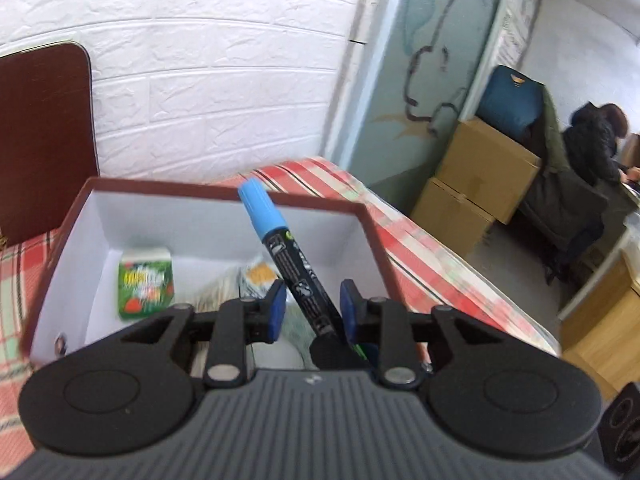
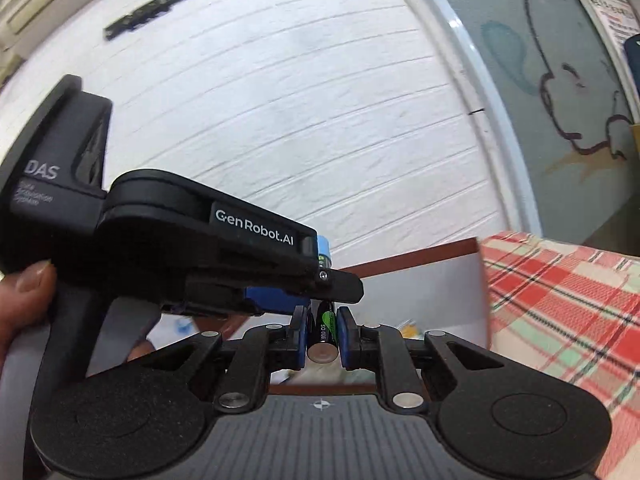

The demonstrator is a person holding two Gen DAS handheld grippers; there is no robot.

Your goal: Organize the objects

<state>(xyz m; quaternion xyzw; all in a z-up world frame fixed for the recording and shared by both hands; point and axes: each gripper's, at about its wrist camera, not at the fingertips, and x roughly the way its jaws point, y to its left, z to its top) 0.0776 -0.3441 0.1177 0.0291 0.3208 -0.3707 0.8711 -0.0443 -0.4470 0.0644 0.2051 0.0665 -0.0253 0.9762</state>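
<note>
In the left wrist view my left gripper [image 1: 311, 305] hangs over an open brown box [image 1: 224, 196] with a white inside. A black marker with a blue cap [image 1: 288, 256] stands tilted between the pads, leaning on the right pad; the jaws stand apart around it. A green packet [image 1: 146, 282] and other small items lie in the box. In the right wrist view my right gripper [image 2: 322, 330] is shut on a black and green battery [image 2: 326, 330], held over the box [image 2: 424, 280]. The left gripper's body [image 2: 192, 248] crosses just in front, with the marker's blue cap [image 2: 325, 249] showing behind it.
The box stands on a red plaid cloth [image 1: 420, 240] against a white brick wall. A brown lid or board [image 1: 44, 140] leans at the left. Cardboard boxes [image 1: 476, 184] and a seated person [image 1: 592, 148] are at the far right, off the table.
</note>
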